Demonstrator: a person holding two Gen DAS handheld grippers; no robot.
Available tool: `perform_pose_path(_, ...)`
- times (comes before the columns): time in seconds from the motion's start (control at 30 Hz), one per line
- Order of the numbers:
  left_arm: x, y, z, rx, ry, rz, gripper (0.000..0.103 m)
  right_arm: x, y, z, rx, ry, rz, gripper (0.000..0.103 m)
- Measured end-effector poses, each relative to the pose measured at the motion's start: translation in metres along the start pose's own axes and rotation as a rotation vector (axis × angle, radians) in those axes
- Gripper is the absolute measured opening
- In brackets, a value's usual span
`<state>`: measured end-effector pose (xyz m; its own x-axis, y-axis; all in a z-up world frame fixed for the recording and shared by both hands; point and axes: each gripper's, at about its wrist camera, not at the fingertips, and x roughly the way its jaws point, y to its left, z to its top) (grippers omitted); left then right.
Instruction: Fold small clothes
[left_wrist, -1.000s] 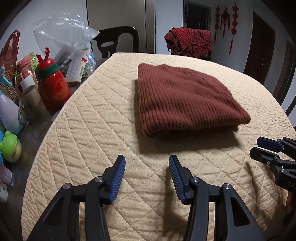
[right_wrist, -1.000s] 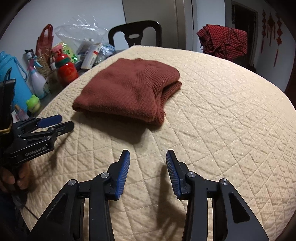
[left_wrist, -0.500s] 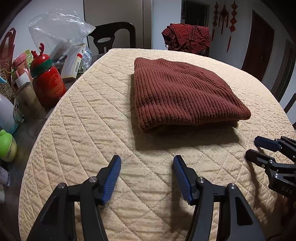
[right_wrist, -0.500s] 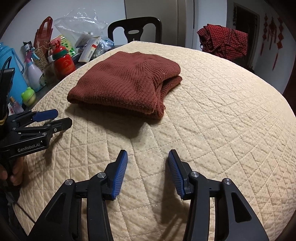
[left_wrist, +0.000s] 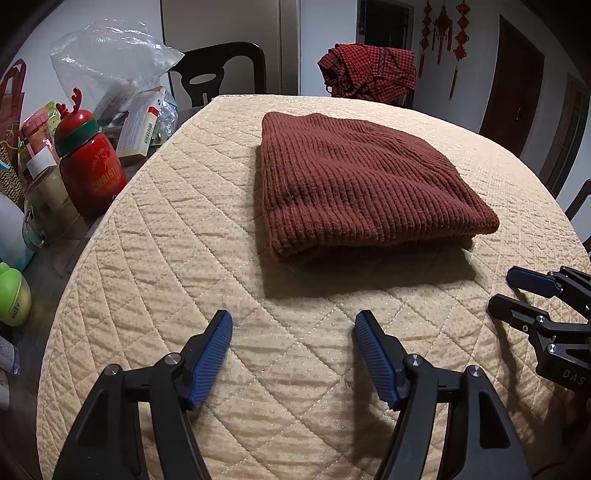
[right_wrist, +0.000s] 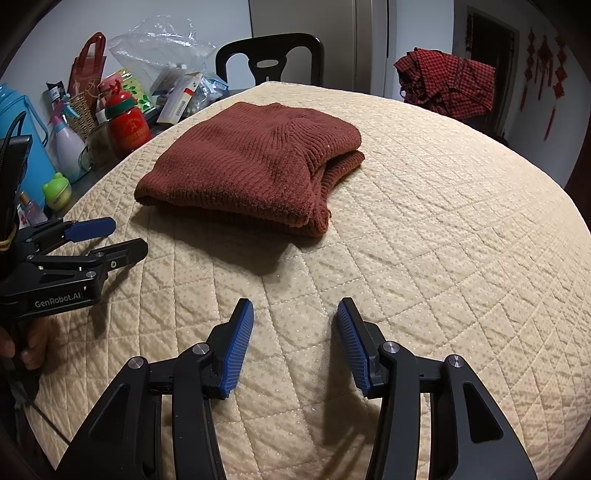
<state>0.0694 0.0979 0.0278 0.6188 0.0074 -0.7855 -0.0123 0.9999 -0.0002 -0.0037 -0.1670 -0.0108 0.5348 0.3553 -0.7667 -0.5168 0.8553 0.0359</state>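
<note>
A rust-brown knitted garment (left_wrist: 354, 177) lies folded into a thick rectangle on the beige quilted table cover (left_wrist: 177, 229). It lies a short way ahead of both grippers and touches neither. My left gripper (left_wrist: 292, 317) hovers over bare quilt on the near side, its jaws opening with nothing between the blue pads. My right gripper (right_wrist: 294, 304) also stands open and empty over the quilt, to the right of the left one. The garment (right_wrist: 251, 162) shows its layered edges in the right wrist view. Each gripper appears in the other's view: left gripper (right_wrist: 127, 236), right gripper (left_wrist: 502, 288).
Clutter crowds the table's left edge: a red reindeer-cap bottle (left_wrist: 92, 170), a plastic bag (left_wrist: 107, 55), boxes, a green frog-shaped pot (right_wrist: 57, 188), a spray bottle and a blue jug (right_wrist: 22, 140). A dark chair (left_wrist: 218, 70) stands behind the table, and a red plaid cloth (left_wrist: 369, 74) hangs behind its far right side.
The left gripper's jaws have spread clearly wider. The right gripper's jaws have widened a little. Neither hand has shifted, and the garment lies as before.
</note>
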Motion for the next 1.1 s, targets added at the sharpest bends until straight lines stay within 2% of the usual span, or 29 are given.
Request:
perform_pose_path(0.47, 0.0014, 0.0001, 0.0002, 0.006, 0.003, -0.002, 0.077, 0.0009, 0.0044, 0.0002, -0.009, 0.001, -0.004, 0.051)
perform_pose_path(0.53, 0.0023, 0.0014, 0.0003, -0.001, 0.006, 0.008, 0.081, 0.0009, 0.0041, 0.0002, -0.008, 0.001, -0.003, 0.051)
perform_pose_path(1.1, 0.0025, 0.0029, -0.0002, -0.004, 0.007, 0.005, 0.082, 0.0008, 0.0043, 0.0000, -0.008, 0.001, -0.004, 0.052)
